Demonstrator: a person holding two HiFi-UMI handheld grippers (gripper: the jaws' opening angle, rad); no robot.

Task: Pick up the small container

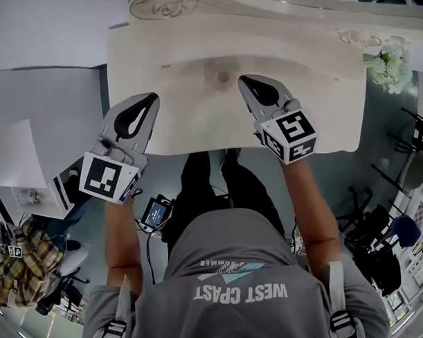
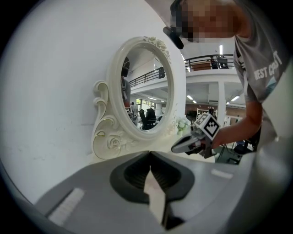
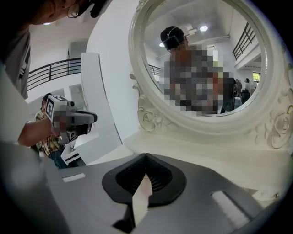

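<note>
A small round cream container [image 1: 223, 76] with a darker centre sits on the pale wooden table [image 1: 196, 124], seen only in the head view. My left gripper [image 1: 153, 96] hovers over the table's front left, its jaws together and empty; its own view shows the closed tips [image 2: 150, 154]. My right gripper [image 1: 243, 78] is just right of the container, close to it, and whether it touches I cannot tell. Its jaws are also together with nothing between them [image 3: 146, 155]. Each gripper shows in the other's view: the right gripper [image 2: 176, 148] and the left gripper [image 3: 94, 118].
An ornate white oval mirror [image 2: 146, 91] stands at the table's back edge against a white wall. A bunch of white flowers [image 1: 388, 65] stands at the table's far right corner. White furniture [image 1: 30, 123] is left of the table; chairs and cables crowd the floor.
</note>
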